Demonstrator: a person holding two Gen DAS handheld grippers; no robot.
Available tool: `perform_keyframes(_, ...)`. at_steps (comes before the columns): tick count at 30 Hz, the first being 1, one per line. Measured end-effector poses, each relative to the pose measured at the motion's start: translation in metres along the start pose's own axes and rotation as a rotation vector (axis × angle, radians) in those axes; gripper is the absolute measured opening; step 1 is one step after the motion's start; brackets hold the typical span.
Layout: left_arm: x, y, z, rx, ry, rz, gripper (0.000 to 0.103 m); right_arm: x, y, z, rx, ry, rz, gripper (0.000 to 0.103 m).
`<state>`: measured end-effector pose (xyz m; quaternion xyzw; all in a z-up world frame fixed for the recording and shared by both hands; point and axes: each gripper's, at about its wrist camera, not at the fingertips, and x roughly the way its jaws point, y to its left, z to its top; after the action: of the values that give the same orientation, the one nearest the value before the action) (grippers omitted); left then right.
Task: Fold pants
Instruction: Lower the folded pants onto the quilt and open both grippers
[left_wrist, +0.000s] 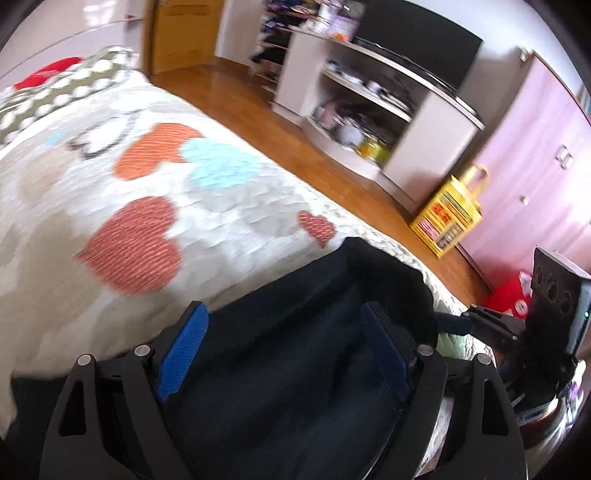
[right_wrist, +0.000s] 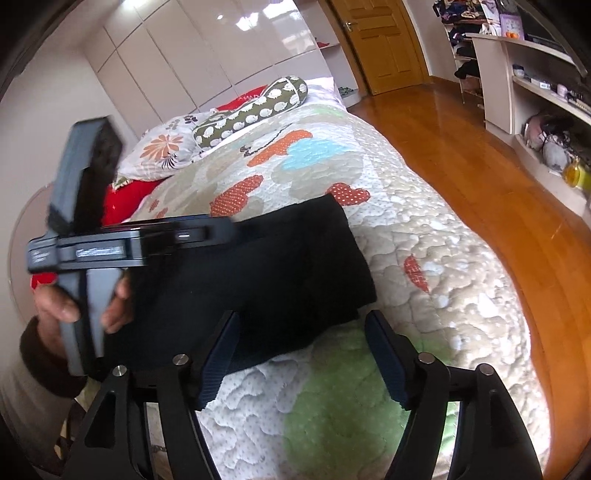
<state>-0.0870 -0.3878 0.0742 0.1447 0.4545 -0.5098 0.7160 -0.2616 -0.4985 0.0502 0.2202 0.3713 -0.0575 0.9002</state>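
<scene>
Dark navy pants (right_wrist: 258, 266) lie folded into a thick rectangle on the heart-patterned quilt (right_wrist: 424, 240) of a bed. My right gripper (right_wrist: 303, 317) hangs open just above their near right corner; its blue pads touch nothing. In the left wrist view the pants (left_wrist: 295, 350) fill the lower middle, close under my left gripper (left_wrist: 284, 310). Its jaws stand wide open over the cloth without pinching it. A hand (right_wrist: 59, 306) holds the left tool's grey handle at the pants' left side. The right tool's black body (left_wrist: 554, 295) shows at the far right.
The bed's edge runs beside a wooden floor (right_wrist: 480, 155). White shelving (left_wrist: 369, 110) with clutter and a yellow bag (left_wrist: 447, 218) stand across the floor. Pillows and a dotted bolster (right_wrist: 251, 110) lie at the head of the bed, with wardrobes behind.
</scene>
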Motion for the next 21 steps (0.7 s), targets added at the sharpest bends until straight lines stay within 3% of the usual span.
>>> perform_keyframes(4,0.021,-0.014,0.015,0.05,0.045,-0.06,0.085,0.005,-0.003,0.0,0.013,-0.012,0.014,0.075)
perform_keyframes(8,0.041,-0.024,0.023,0.082,0.097,-0.072,0.085,0.008,-0.01,0.001,0.068,-0.045,0.051,0.075)
perform_keyframes(12,0.051,-0.035,0.026,0.122,0.095,-0.071,0.082,0.014,-0.011,0.0,0.092,-0.082,0.057,0.074)
perform_keyframes(15,0.061,-0.043,0.028,0.154,0.099,-0.05,0.057,0.018,-0.009,0.001,0.084,-0.097,0.027,0.051)
perform_keyframes(16,0.062,-0.044,0.028,0.164,0.096,-0.048,0.048,0.019,-0.011,0.003,0.098,-0.099,0.041,0.034)
perform_keyframes(17,0.062,-0.047,0.028,0.174,0.095,-0.057,0.042,0.02,-0.014,0.004,0.126,-0.096,0.072,0.028)
perform_keyframes(21,0.058,-0.039,0.033,0.137,0.082,-0.064,0.024,0.012,-0.004,0.013,0.104,-0.117,0.088,0.024)
